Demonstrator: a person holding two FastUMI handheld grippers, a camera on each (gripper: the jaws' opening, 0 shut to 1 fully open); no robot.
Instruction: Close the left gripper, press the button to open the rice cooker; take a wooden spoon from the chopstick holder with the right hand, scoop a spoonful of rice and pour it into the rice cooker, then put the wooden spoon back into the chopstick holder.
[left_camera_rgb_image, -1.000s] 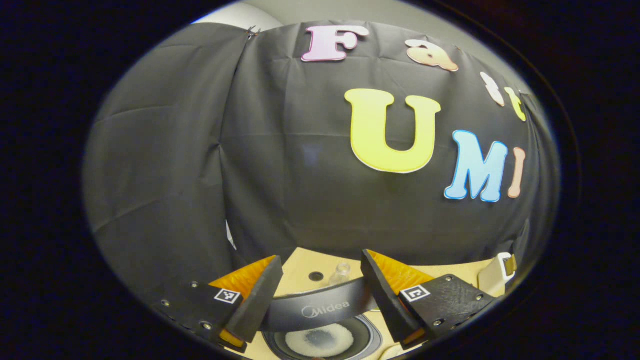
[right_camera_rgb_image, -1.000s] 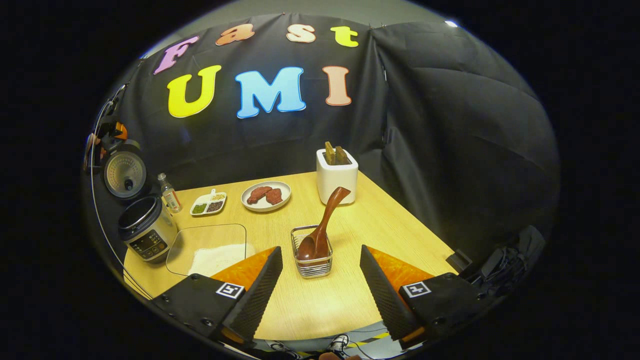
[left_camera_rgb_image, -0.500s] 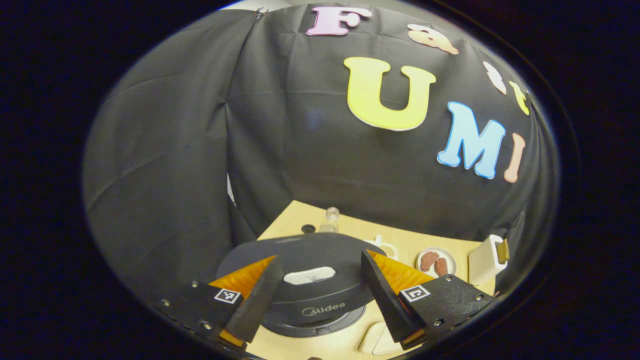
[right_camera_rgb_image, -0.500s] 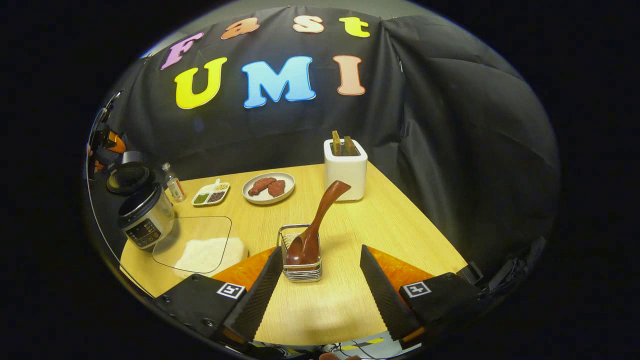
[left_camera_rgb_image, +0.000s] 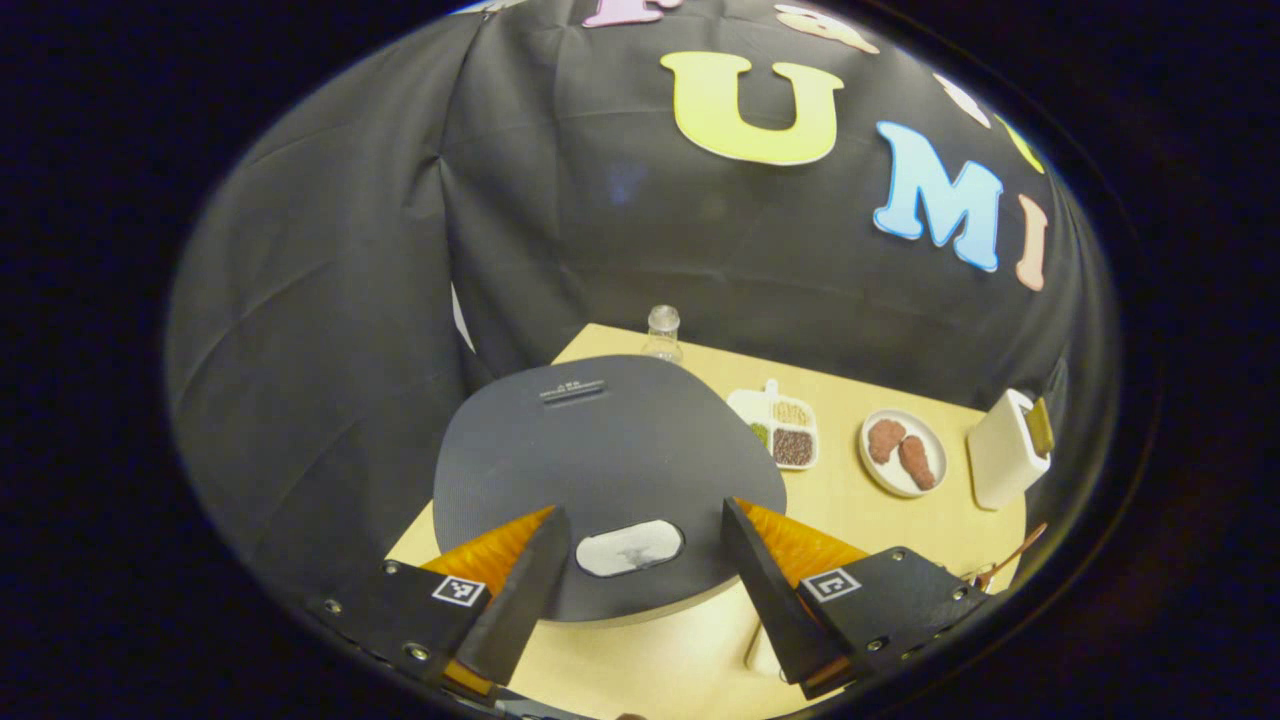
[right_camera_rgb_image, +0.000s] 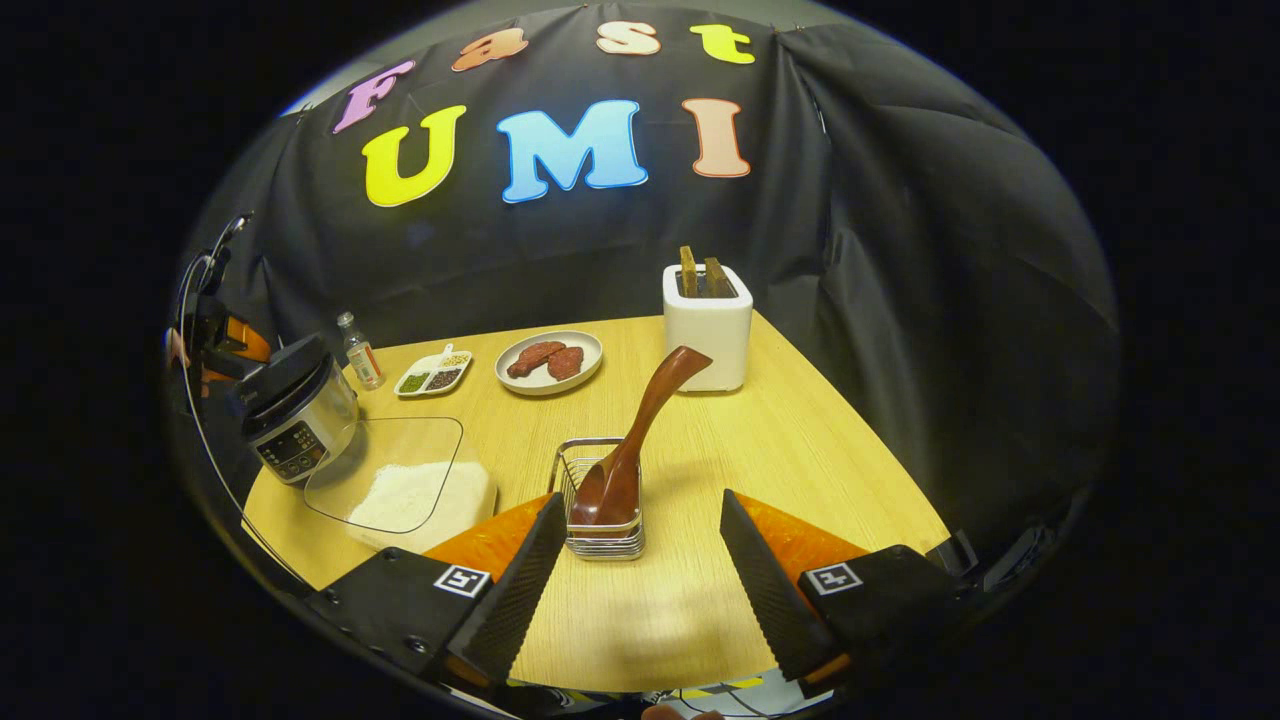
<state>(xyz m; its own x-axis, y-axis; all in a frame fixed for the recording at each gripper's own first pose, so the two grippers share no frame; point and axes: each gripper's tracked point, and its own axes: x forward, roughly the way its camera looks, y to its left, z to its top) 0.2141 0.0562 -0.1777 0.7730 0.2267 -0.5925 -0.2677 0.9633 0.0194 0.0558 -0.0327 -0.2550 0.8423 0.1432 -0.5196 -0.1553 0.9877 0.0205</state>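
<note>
The rice cooker (left_camera_rgb_image: 600, 460) lies just below my left gripper (left_camera_rgb_image: 640, 590), its dark grey lid down. The lid's white oval button (left_camera_rgb_image: 630, 548) shows between my open fingers. In the right gripper view the cooker (right_camera_rgb_image: 295, 410) stands at the table's left edge with its lid shut. The brown wooden spoon (right_camera_rgb_image: 640, 430) leans bowl-down in the wire chopstick holder (right_camera_rgb_image: 600, 535), handle tilted up to the right. My right gripper (right_camera_rgb_image: 640, 580) hangs open just in front of the holder, apart from it. White rice fills a clear glass tray (right_camera_rgb_image: 420, 490) beside the cooker.
A small bottle (right_camera_rgb_image: 358, 350), a sectioned dish of beans (right_camera_rgb_image: 433, 372), a plate with two pieces of meat (right_camera_rgb_image: 548, 360) and a white toaster with bread slices (right_camera_rgb_image: 708, 325) stand along the back of the wooden table (right_camera_rgb_image: 800, 450).
The cooker's lid, open a second ago, has swung down and is shut. The left gripper view has tilted down over the lid. The right gripper has drifted slightly relative to the holder.
</note>
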